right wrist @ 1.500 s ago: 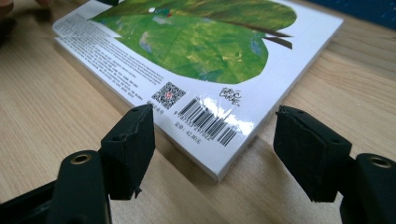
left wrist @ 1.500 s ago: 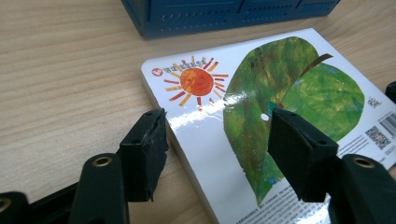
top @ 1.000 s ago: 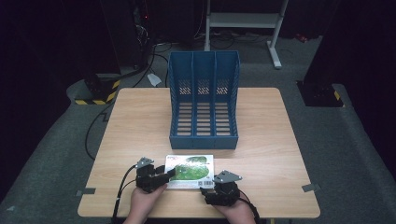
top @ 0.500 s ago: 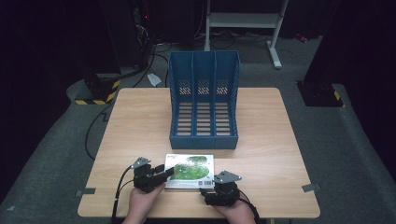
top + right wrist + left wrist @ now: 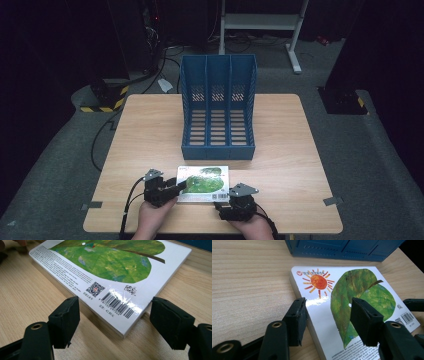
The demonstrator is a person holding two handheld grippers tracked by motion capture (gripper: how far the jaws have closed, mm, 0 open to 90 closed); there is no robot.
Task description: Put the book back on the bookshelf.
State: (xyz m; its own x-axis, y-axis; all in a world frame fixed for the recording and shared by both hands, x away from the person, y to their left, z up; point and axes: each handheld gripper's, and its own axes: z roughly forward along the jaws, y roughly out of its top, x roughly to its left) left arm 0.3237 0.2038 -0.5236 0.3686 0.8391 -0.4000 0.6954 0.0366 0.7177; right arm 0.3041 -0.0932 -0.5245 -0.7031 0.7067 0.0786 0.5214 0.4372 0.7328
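A dark room with grey carpet surrounds us, and we work at a pale wooden table (image 5: 150, 130). At its middle stands a blue plastic three-slot file rack (image 5: 218, 105), its open front facing us. Just in front of the rack, apart from it, lies a flat glossy picture book with a green leaf and an orange sun on its white cover (image 5: 202, 184), its long axis running left to right along the near edge of the table.

Our left gripper (image 5: 175, 189) sits at the book's left short end. Its jaws have just been closing: one stands over the cover, the other beside the edge, with the book's rim between them but not yet pinched, as far as we can see. Our right gripper (image 5: 235, 204) waits at the near right corner, by the barcode, jaws spread and holding nothing.

We judge the left gripper nearer to a grip, so lifting that end likely comes next.
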